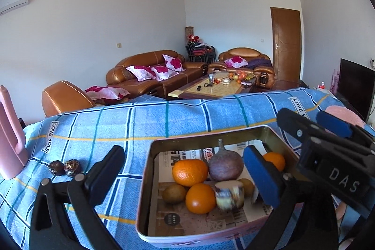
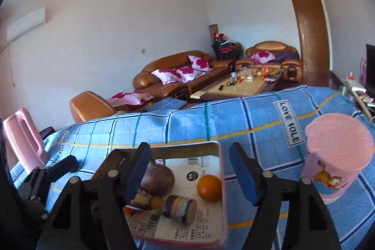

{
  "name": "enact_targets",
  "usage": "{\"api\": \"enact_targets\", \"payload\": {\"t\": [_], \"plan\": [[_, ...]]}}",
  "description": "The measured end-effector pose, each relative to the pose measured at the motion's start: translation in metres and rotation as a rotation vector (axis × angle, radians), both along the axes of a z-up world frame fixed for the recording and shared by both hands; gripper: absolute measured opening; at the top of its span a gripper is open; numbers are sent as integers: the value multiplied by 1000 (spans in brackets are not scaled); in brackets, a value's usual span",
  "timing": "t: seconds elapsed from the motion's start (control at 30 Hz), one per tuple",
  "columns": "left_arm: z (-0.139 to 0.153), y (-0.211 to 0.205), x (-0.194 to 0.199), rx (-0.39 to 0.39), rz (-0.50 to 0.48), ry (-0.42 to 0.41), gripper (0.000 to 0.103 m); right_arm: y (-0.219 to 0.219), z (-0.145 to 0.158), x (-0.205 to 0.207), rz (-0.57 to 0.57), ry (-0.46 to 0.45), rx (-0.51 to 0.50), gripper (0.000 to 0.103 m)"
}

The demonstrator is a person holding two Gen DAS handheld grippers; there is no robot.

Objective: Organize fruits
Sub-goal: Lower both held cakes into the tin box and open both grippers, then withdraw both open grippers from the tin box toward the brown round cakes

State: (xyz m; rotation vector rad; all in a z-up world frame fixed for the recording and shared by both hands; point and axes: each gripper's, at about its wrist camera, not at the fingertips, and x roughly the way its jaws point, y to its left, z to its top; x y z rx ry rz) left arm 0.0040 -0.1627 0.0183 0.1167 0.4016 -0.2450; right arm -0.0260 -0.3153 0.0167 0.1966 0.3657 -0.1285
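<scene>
In the left wrist view the left gripper (image 1: 185, 179) stood with its jaws wide apart and nothing between the pads, hanging over the near-left corner of the pink tin tray (image 1: 150, 179) on the blue checked cloth (image 1: 131, 123). Inside the tray lay two oranges (image 1: 190, 172), a brown round fruit with a stem (image 1: 225, 164), kiwis (image 1: 174, 193) and a blurred cut piece (image 1: 229, 195). Two dark dates (image 1: 65, 168) sat on the cloth outside, left of the tray, beside the left finger; judged the likely next pick, they called for a low, centred approach.

In the right wrist view the right gripper (image 2: 187, 172) was also parted and empty, over the same tray (image 2: 223, 179). An orange (image 2: 209, 188) and a brown cylindrical piece (image 2: 180, 207) lay below and between its fingers; a pink cup (image 2: 337, 156) stood to the right.
</scene>
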Motion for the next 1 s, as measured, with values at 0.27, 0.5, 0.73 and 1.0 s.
{"api": "enact_targets", "payload": {"t": [0.27, 0.5, 0.73, 1.0], "plan": [[4, 16, 2, 10, 94, -69, 103, 1, 7, -13, -112, -82, -107, 82], [0, 18, 3, 13, 100, -72, 103, -5, 7, -18, -161, -117, -107, 90], [-4, 21, 3, 9, 90, -29, 103, -6, 3, -19, -196, -102, -86, 90], [-6, 39, -2, -47, 92, -21, 103, 10, 4, -21, -235, -78, -135, 90]]}}
